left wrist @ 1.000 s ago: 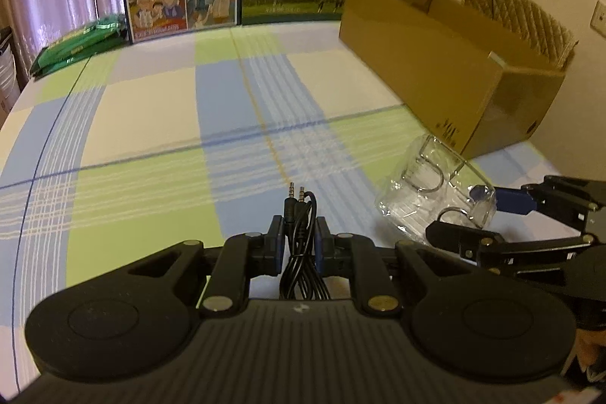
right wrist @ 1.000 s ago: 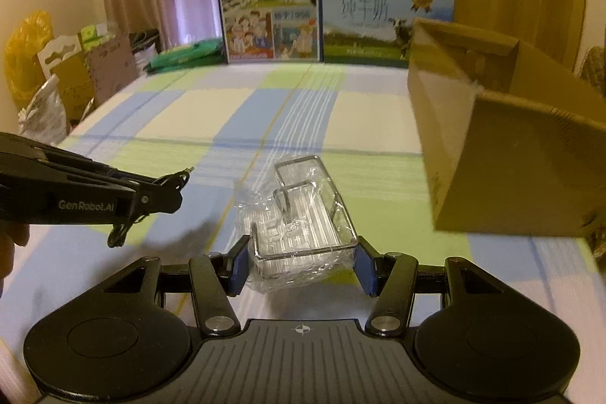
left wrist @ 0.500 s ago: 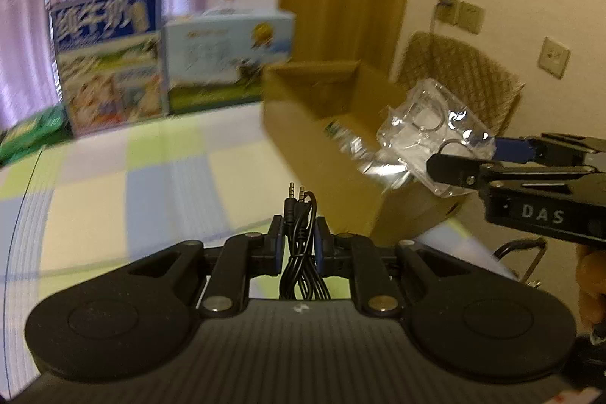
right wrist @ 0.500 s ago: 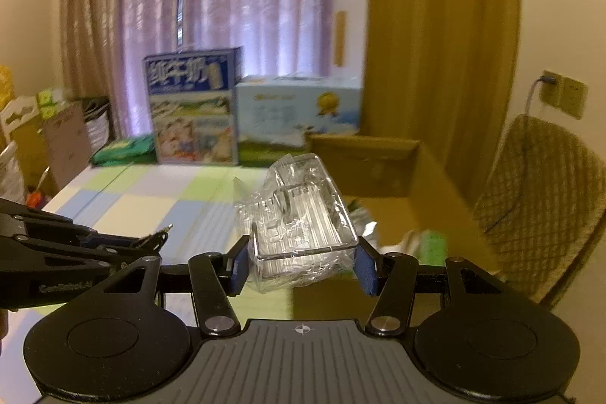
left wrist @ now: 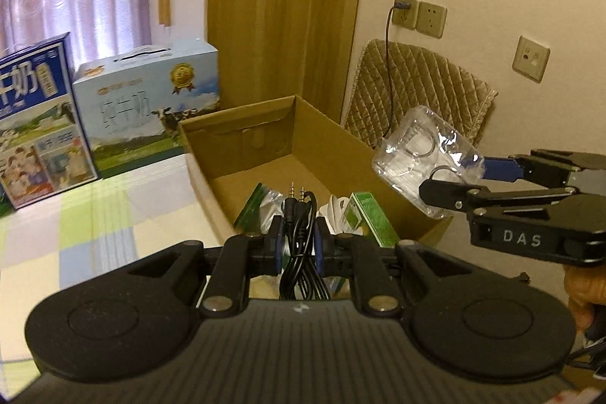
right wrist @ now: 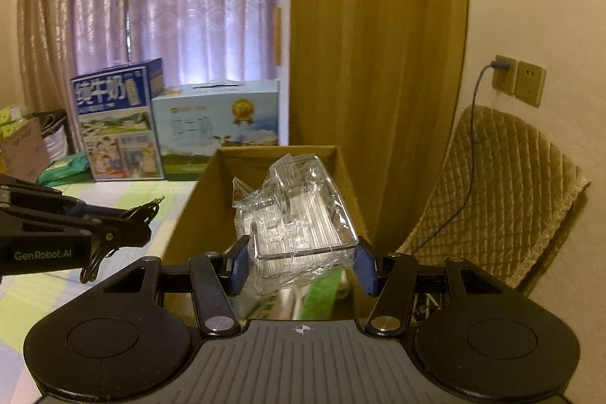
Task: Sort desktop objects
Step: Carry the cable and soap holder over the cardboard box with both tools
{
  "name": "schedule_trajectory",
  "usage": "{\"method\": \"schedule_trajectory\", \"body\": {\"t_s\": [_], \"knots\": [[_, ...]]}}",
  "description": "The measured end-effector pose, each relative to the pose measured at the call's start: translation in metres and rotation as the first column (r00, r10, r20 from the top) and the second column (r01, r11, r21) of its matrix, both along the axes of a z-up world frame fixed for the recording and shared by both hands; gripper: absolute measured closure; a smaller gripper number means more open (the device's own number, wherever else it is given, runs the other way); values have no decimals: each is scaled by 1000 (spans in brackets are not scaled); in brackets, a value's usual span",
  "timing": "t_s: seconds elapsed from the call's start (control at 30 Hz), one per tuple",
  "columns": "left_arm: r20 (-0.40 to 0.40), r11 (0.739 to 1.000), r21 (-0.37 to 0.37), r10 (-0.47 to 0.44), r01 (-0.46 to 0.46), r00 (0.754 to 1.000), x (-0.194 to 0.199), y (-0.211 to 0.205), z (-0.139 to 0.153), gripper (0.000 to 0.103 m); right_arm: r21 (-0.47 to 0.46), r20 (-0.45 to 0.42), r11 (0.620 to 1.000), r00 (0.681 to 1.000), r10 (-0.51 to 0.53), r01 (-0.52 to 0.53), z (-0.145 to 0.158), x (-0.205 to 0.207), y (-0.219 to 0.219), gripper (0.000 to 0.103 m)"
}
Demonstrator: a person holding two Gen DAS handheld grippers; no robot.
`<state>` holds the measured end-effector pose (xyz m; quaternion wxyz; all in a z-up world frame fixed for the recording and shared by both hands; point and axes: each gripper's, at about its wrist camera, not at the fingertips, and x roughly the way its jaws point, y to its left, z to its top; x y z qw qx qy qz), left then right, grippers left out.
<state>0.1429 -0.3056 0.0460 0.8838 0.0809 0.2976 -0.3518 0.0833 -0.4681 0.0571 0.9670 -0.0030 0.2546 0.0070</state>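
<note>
A counter (left wrist: 113, 214) covered in a checked cloth of blue, green and cream fills the lower left of both views. At its right edge stands an open brown cardboard box (left wrist: 272, 139), its flaps up and its inside visible from above. Behind the box, near the curtains, two milk cartons stand side by side: a dark blue milk carton (right wrist: 117, 124) on the left and a pale blue milk carton (right wrist: 219, 124) touching its right side. A quilted tan chair back (right wrist: 503, 184) stands against the wall to the right of the box, with a cable running up to a wall socket (right wrist: 505, 74).

Inside the box lie a green packet (left wrist: 373, 222), a second green-edged packet (left wrist: 252, 207) and something white that is partly hidden.

The right gripper (right wrist: 303, 267) hovers over the box opening, its blue-padded jaws closed onto a clear plastic container (right wrist: 303, 214) wrapped in crinkled film. In the left wrist view the same container (left wrist: 424, 154) sits above the box's right wall.

The left gripper (left wrist: 299, 245) is held above the box's near end, its jaws narrow and clamped on a coiled black audio cable (left wrist: 301, 226), whose two metal plugs point upward.
</note>
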Motion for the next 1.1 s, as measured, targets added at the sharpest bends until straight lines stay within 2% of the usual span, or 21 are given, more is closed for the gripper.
{"method": "schedule_trajectory", "body": {"t_s": [0.23,0.53,0.63,0.7,1.1], "knots": [[-14,1000,25,-4,5,1000,36,-32,-15,91,10,-7,1000,1000,5,-5,-6,33,-18,50],[-46,1000,10,19,-19,999,79,-49,-34,91,8,-12,1000,1000,3,-3,-18,71,-28,50],[-41,999,27,24,-23,999,89,-55,-38,90,17,-25,1000,1000,1,0,-23,80,-30,50],[-30,999,35,42,-41,999,96,-55,-39,82,15,-31,1000,1000,3,-3,-27,85,-30,50],[-16,997,51,66,-65,998,99,-33,-41,82,13,-60,1000,998,27,-26,-38,99,-18,50]]}}
